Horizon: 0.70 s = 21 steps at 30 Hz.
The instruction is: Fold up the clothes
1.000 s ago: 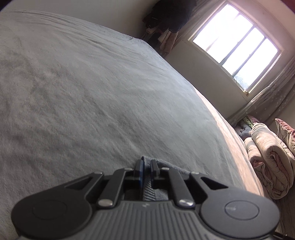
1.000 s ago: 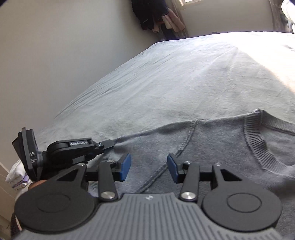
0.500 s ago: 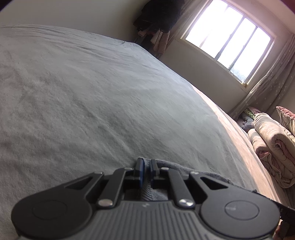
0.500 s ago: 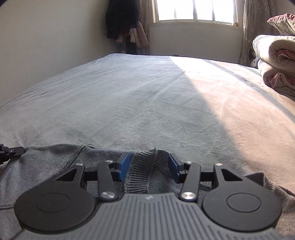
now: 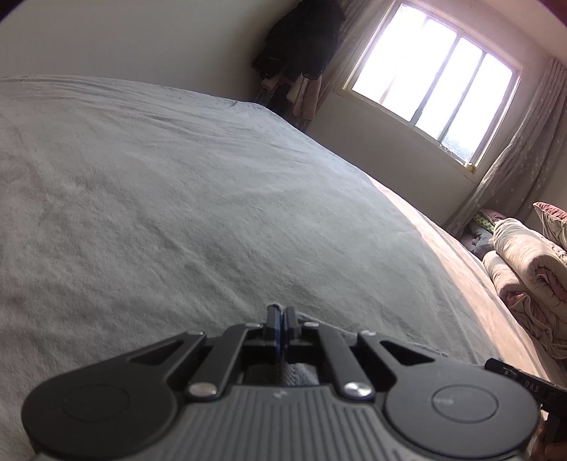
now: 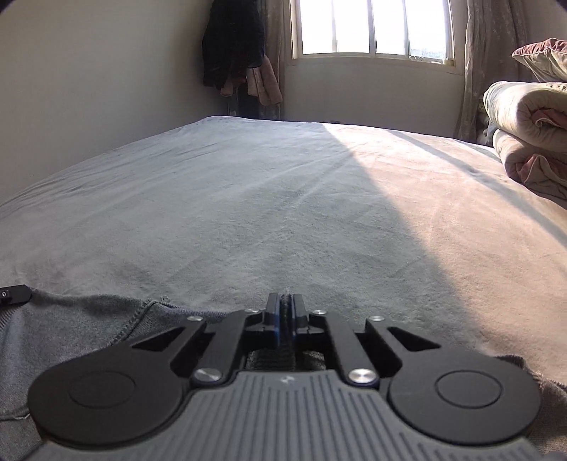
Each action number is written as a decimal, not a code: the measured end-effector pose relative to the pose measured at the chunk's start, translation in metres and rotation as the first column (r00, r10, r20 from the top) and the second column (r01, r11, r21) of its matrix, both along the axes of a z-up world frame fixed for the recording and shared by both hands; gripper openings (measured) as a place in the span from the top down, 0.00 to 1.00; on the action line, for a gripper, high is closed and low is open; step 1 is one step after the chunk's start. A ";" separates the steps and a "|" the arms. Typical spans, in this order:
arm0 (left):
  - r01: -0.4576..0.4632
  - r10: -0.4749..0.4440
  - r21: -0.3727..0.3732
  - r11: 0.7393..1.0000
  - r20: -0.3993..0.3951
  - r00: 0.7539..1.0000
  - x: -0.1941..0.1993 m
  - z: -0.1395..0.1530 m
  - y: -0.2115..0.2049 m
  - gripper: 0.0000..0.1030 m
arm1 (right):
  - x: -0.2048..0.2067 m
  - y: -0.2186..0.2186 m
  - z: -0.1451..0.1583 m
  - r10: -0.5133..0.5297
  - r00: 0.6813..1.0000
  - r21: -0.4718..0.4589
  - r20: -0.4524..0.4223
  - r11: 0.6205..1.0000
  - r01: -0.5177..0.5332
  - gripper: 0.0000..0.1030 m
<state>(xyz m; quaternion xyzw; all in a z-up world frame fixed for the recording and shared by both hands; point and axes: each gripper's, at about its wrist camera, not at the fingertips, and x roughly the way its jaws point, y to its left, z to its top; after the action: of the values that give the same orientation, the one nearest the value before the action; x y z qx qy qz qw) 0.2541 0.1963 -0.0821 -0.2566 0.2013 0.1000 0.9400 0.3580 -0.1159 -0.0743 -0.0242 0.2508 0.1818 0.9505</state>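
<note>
The left gripper (image 5: 280,321) is clamped tight on an edge of the grey sweater (image 6: 81,329), a sliver of ribbed knit showing just behind its pads, low over the bed (image 5: 177,198). In its view the rest of the garment is hidden under the tool, so how far the cloth runs toward the person cannot be told there. Further right, the right gripper (image 6: 285,314) is also pinched shut on the sweater, with a ridge of ribbed knit standing up between its blue pads; this looks like the neckband or a hem, though which one is unclear. From the right wrist view the sweater lies flat on the bed, spreading left and toward the person from the claw, a seam curving across it, while a black tip of the other tool pokes in at the far left edge. So the two grips appear to sit on the same far edge of the garment, left and right of each other, with the body trailing behind both. Open bed stretches ahead to the window (image 6: 372,26), and a rolled quilt (image 6: 528,117) sits well off to the right. Both hands seem equally placed; the coming move likely turns on lifting that edge evenly along its left-right line.
</note>
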 end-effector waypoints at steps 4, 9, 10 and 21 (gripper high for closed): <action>-0.018 0.018 0.041 0.999 0.009 1.000 0.001 0.001 -0.002 0.99 | 0.007 0.004 -0.005 -0.009 1.000 0.001 0.001 1.000 0.009 0.94; -0.001 0.000 -0.010 1.000 -0.089 0.996 0.014 -0.013 0.003 0.98 | 0.019 0.005 -0.015 -0.020 0.998 -0.013 -0.067 1.000 0.019 0.93; -0.002 0.001 -0.007 1.000 -0.090 0.996 0.014 -0.013 0.003 0.96 | 0.019 0.005 -0.014 -0.021 0.997 -0.016 -0.070 1.000 0.020 0.92; -0.012 0.018 0.053 0.999 -0.119 0.993 -0.005 0.012 -0.003 0.36 | -0.052 -0.060 0.032 -0.141 0.969 0.197 -0.203 0.964 0.181 0.57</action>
<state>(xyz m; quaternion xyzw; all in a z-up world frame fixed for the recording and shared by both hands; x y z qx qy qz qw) 0.2490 0.1936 -0.0701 -0.2270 0.2527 0.1276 0.9319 0.3063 -0.1764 -0.0423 0.1158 0.3193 0.1311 0.9314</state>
